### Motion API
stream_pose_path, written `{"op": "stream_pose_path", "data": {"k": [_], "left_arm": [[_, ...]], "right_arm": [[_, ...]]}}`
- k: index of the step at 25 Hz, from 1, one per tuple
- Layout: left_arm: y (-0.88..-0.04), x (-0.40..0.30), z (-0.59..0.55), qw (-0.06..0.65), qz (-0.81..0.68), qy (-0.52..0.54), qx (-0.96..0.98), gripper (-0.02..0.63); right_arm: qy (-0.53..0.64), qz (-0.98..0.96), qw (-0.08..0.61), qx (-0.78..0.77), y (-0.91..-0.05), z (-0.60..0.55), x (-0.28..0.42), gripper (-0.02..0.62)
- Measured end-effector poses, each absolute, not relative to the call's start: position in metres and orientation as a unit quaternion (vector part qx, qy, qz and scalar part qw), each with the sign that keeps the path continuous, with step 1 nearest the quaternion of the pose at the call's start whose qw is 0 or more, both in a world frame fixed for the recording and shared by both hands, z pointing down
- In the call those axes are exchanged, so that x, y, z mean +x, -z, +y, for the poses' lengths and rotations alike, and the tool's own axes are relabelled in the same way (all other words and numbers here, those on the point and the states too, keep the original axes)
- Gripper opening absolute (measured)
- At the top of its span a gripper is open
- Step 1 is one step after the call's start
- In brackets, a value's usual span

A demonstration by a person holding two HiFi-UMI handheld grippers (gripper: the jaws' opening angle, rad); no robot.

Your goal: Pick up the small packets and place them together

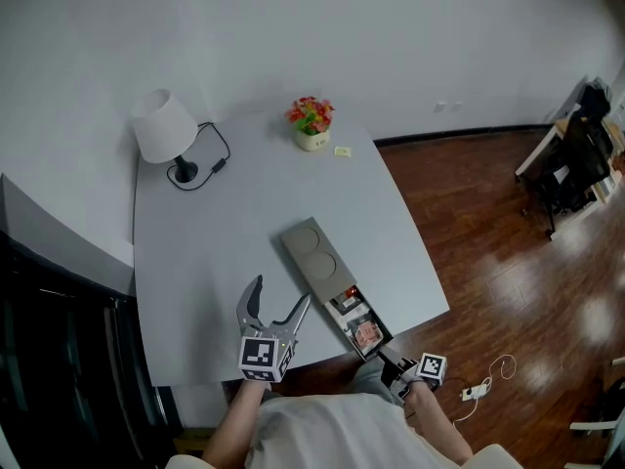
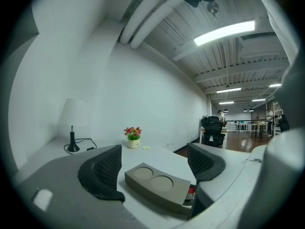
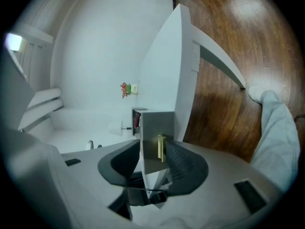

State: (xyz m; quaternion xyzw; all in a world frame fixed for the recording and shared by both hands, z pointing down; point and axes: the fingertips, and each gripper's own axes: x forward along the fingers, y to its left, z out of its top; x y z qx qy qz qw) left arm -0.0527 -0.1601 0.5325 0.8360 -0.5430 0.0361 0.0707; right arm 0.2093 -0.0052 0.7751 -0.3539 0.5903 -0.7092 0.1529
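Right tongs [image 3: 153,152] slightly spread around the yellow pull [image 3: 161,148] of the long grey drawer box [image 1: 314,252], not pinching. Left tongs [image 1: 281,293] spread, empty, over grey tabletop [image 1: 215,242]. Small packets [image 1: 363,332] in open drawer overhanging the edge; could spill if yanked further.

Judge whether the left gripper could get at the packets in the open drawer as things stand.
Probably yes. The left gripper hovers open just beside the grey box, and the packets lie uncovered in the pulled-out drawer; nothing stands between them.
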Motion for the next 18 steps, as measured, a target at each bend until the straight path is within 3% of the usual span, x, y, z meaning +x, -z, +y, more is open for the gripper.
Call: {"op": "stream_pose_path", "data": {"k": [1, 3, 5, 12, 18], "left_arm": [[-0.532, -0.053, -0.160, 0.070, -0.542, -0.037, 0.836, 0.414], [-0.532, -0.053, -0.158, 0.068, -0.542, -0.039, 0.836, 0.414], [-0.533, -0.054, -0.156, 0.068, -0.542, -0.041, 0.837, 0.414], [-0.538, -0.050, -0.151, 0.065, -0.528, -0.058, 0.845, 0.414], [-0.537, -0.046, -0.150, 0.053, -0.513, -0.065, 0.854, 0.414]], "right_arm": [[0.705, 0.596, 0.129, -0.363, -0.782, -0.005, 0.211, 0.187], [0.688, 0.610, 0.075, -0.387, -0.794, -0.003, 0.219, 0.342], [0.669, 0.617, 0.040, -0.414, -0.796, -0.002, 0.234, 0.386], [0.509, 0.674, -0.033, -0.534, -0.749, -0.036, 0.313, 0.388], [0.228, 0.791, -0.148, -0.549, -0.664, -0.124, 0.290, 0.388]]}}
